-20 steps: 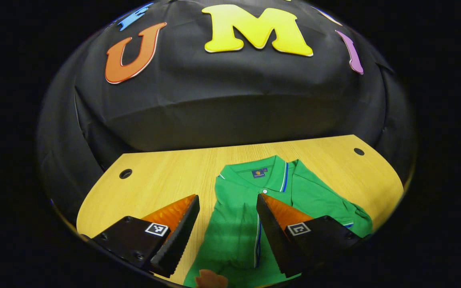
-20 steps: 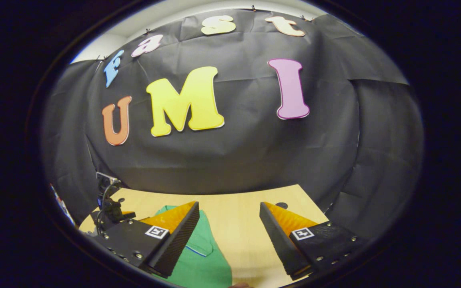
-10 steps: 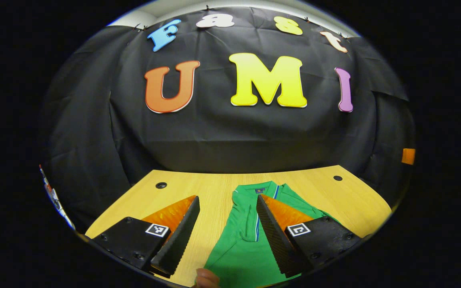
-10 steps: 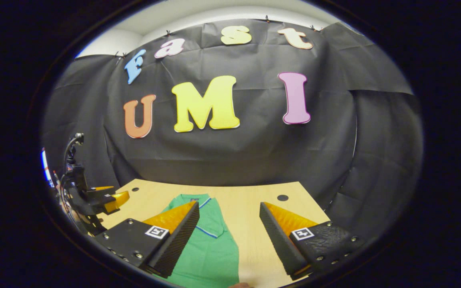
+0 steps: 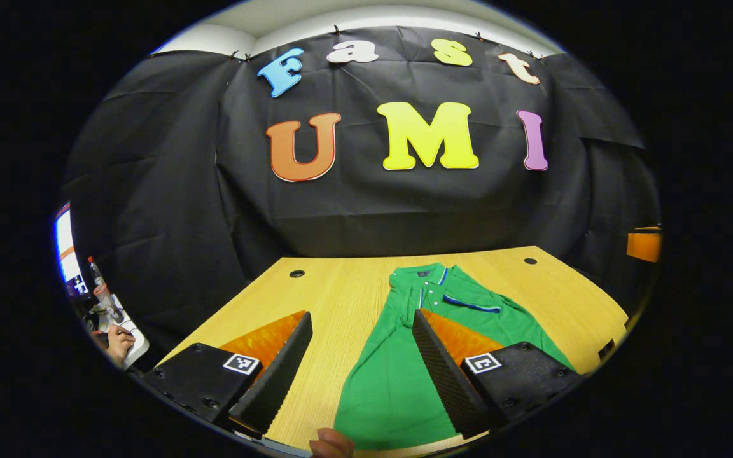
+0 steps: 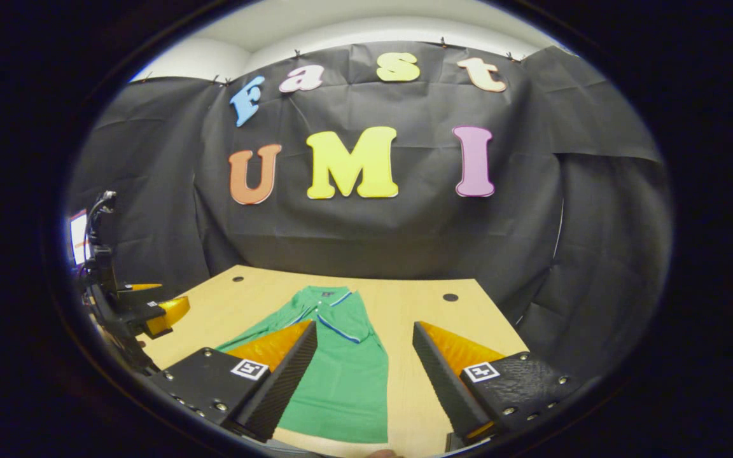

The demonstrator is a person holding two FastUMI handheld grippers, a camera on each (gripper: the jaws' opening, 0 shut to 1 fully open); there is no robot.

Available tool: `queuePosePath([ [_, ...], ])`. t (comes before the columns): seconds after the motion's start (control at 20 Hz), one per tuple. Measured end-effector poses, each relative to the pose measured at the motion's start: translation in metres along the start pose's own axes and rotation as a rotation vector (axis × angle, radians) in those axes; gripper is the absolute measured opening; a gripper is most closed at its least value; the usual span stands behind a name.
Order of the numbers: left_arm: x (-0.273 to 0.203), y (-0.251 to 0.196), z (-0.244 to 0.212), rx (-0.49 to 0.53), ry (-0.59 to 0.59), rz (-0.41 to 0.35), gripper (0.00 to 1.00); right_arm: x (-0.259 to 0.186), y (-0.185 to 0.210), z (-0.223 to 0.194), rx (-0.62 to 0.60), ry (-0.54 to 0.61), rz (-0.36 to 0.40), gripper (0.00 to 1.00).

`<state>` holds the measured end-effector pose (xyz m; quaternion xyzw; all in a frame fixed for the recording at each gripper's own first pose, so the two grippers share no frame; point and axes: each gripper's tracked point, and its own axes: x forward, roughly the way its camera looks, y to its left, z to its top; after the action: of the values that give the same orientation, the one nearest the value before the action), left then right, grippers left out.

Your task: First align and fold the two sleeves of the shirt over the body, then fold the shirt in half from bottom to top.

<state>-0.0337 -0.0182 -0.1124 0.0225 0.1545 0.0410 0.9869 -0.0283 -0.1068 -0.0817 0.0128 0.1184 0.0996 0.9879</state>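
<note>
1. The left gripper has its jaws spread wide with nothing between them; it hangs above the near edge of the table, one finger over bare wood, the other over green cloth.
2. The right gripper is equally wide open and empty, raised over the same near edge.
3. The shirt lies flat along the middle of the table, collar towards the far edge and hem at the near edge. It looks narrow, with a sleeve laid across the chest, so the sleeve folds appear done.
4. I judge the bottom-to-top fold to be in hand: each gripper would need to drop onto a hem corner, pinch it, and carry it to the collar.
5. The hem corners are partly covered by the fingers; whether both sleeves sit evenly is hard to tell. A fingertip is cut off at the lower edge of the left gripper view.
</note>
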Motion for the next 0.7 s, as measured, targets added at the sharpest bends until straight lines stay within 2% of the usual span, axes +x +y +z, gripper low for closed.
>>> queuePosePath([
  [0.35,-0.038,-0.002,-0.053,-0.039,0.083,-0.032,1.00,-0.023,0.007,-0.059,-0.011,0.084,0.001,0.95],
  [0.55,-0.043,0.000,-0.092,-0.083,0.175,-0.035,1.00,-0.022,0.010,-0.093,-0.001,0.146,-0.003,0.95],
  [0.7,-0.043,0.003,-0.125,-0.084,0.263,-0.029,1.00,-0.015,0.013,-0.129,0.016,0.238,-0.004,0.96],
])
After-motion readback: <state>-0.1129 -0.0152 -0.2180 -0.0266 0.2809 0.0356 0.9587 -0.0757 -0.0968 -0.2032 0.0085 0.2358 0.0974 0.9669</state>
